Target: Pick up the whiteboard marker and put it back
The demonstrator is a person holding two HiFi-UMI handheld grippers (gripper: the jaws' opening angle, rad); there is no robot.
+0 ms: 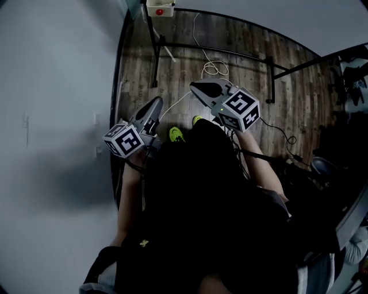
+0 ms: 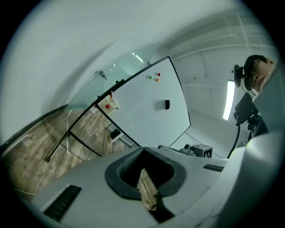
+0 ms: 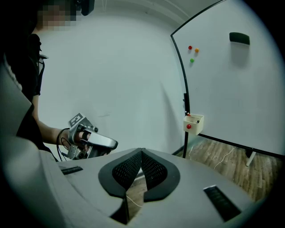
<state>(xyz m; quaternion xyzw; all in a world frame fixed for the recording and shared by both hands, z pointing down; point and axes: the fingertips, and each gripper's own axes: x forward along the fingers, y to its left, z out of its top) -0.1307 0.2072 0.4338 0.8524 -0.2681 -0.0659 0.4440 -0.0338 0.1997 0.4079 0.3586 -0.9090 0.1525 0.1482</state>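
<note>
Grey wall (image 1: 52, 115) fills the left of my head view. Just right of it my left gripper (image 1: 156, 102) hangs over the plank floor (image 1: 241, 41). Its jaws are closed tip to tip with nothing between them, and its own view shows only floor through the slit below the tips. At top centre a cream box (image 1: 160, 8) with a red knob sits on a black frame (image 1: 153, 51). Right of centre, my right gripper (image 1: 194, 86) is likewise closed and empty. In the right gripper view the whiteboard (image 3: 231, 89) takes the right side. It carries a black eraser (image 3: 239, 38) at upper right and three small magnets (image 3: 192, 52) near its left edge. I cannot pick out the whiteboard marker. Small bits poke up from the box, too tiny to tell what they are.
</note>
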